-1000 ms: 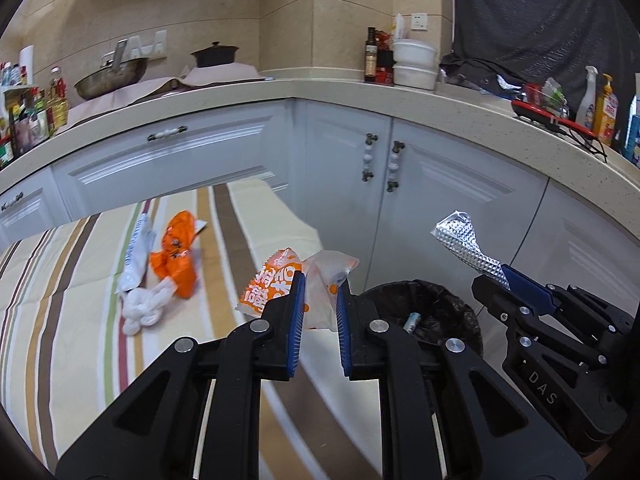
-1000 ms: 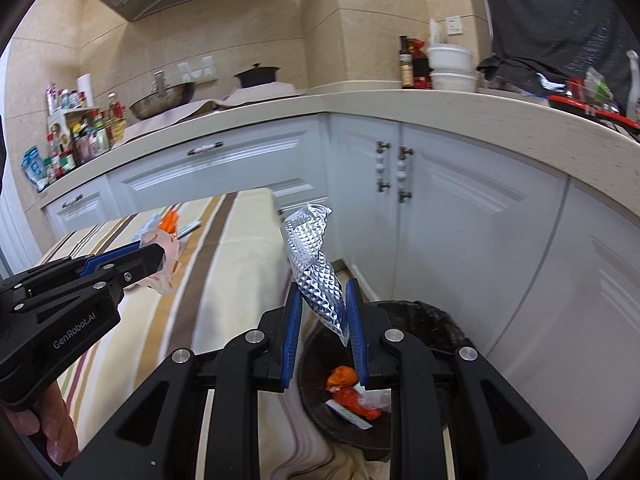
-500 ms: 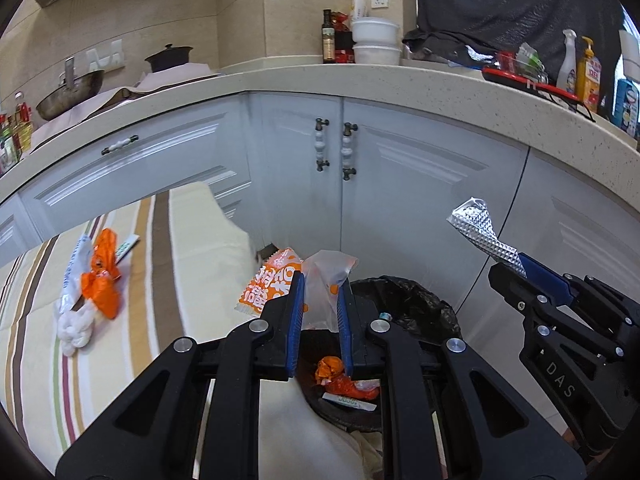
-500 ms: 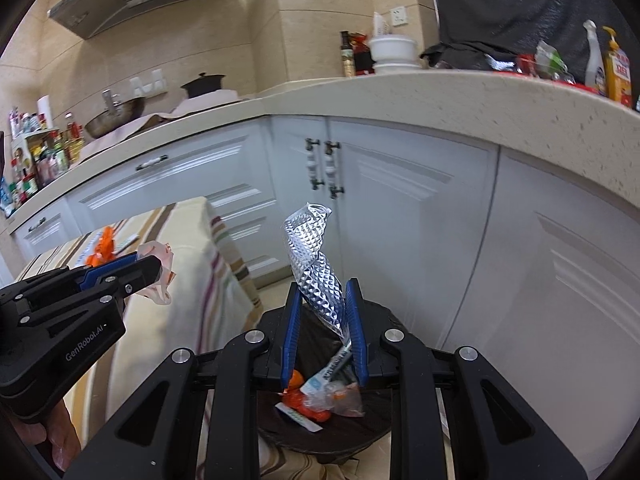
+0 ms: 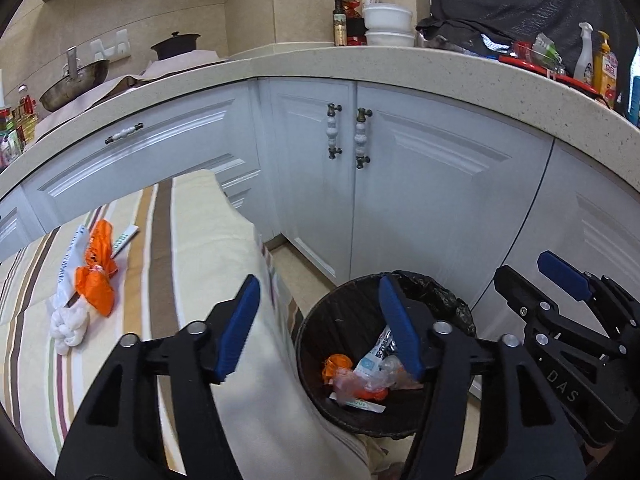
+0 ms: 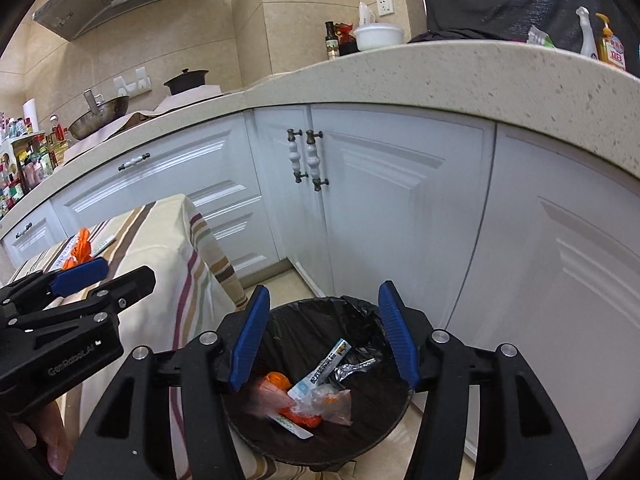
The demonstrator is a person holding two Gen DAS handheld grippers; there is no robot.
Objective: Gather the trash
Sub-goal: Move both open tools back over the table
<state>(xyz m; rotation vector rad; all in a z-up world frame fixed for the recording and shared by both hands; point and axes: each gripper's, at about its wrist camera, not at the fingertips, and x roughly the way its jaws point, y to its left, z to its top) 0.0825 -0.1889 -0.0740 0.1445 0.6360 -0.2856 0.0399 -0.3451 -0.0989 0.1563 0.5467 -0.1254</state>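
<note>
A round black-lined trash bin [image 5: 448, 300] [image 6: 360, 308] stands on the floor by the table's corner. Wrappers [image 5: 372, 376] [image 6: 316, 392], including a silver one [image 6: 352, 368], lie inside it. My left gripper [image 5: 320, 324] is open and empty over the bin's left rim. My right gripper [image 6: 324, 336] is open and empty right above the bin; it also shows in the left wrist view [image 5: 536, 276]. An orange bag [image 5: 96, 280], a white wrapper [image 5: 70, 268] and a white tissue wad [image 5: 68, 324] lie on the striped tablecloth [image 5: 180, 264].
White cabinets [image 5: 400, 184] under a curved stone counter [image 5: 440, 68] close in behind the bin. Bottles, bowls and a wok stand on the counter. The table's corner [image 6: 192, 240] drops beside the bin.
Both grippers opened. The orange-and-clear wrapper from the left and the silver wrapper from the right fell into the bin. Both grippers moved closer over the bin.
</note>
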